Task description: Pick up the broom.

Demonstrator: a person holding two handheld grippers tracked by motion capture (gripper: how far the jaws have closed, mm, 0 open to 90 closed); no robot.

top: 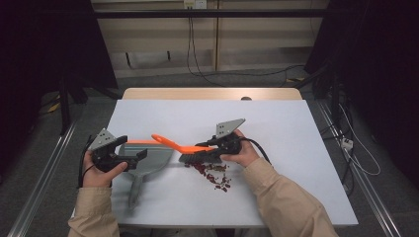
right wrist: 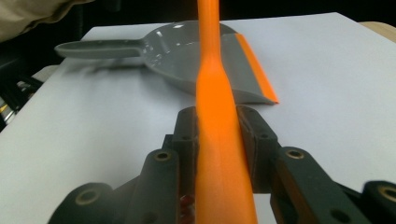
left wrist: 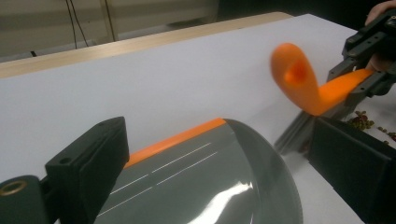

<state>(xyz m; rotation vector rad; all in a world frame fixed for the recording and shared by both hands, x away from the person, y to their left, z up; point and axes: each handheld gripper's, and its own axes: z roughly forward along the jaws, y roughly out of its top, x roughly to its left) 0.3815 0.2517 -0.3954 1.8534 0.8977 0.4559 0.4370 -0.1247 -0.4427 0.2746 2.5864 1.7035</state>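
— Table [top: 276, 118]: white top, pale wooden edge along the far side.

— Lying on it?

— Grey dustpan [top: 150, 157] with an orange lip, flat on the left part, handle pointing toward the near edge. Just right of it, a scatter of small dark red bits [top: 213, 174] near the middle, closer to the near side.

— Brush [top: 190, 149]?

— Orange handle, dark bristles down at the far edge of the red bits; cannot tell whether touching the top.
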